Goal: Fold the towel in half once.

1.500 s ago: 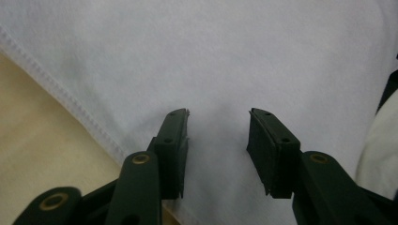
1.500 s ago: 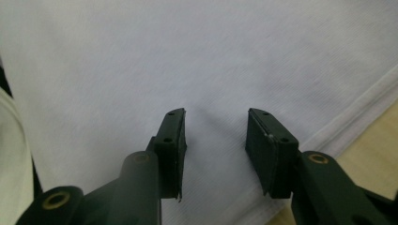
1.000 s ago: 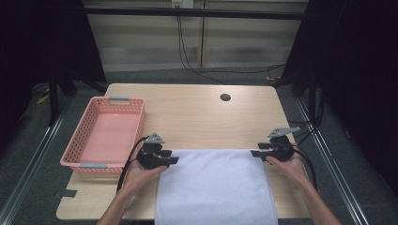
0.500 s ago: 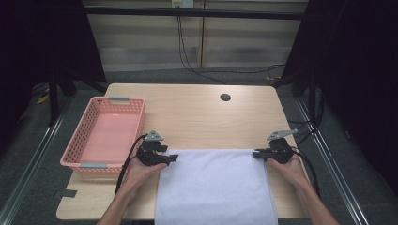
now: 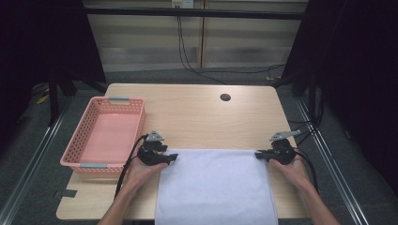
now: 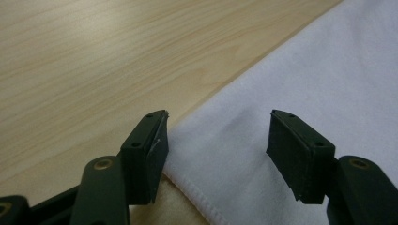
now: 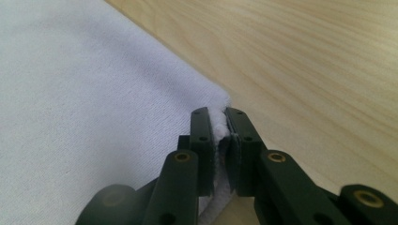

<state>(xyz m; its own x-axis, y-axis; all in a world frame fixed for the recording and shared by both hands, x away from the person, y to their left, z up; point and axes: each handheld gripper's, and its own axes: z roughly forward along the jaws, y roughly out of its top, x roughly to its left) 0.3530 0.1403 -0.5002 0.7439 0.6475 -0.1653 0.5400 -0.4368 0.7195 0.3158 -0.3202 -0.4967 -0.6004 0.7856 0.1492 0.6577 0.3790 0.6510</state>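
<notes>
While hidden from above, right gripper (image 7: 219, 136) fingers pinching towel (image 7: 94, 103) corner, left gripper (image 6: 218, 154) fingers spread.

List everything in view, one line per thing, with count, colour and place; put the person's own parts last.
cloth: one, white, spread flat on the near middle of the table, its near end hanging over the table's edge
basket: one, pink, perforated walls, on the table's left side, nothing in it
table: one, light wood, with a dark round hole near its far edge
cables: black, on the floor beyond the table
forearms and hands: two, coming in from the near edge, one behind each claw
left claw: one, black, jaws apart astride the cloth's far left corner, not pressing it; they have just been opening
right claw: one, black, jaws pinched on the cloth's far right corner after closing
</notes>
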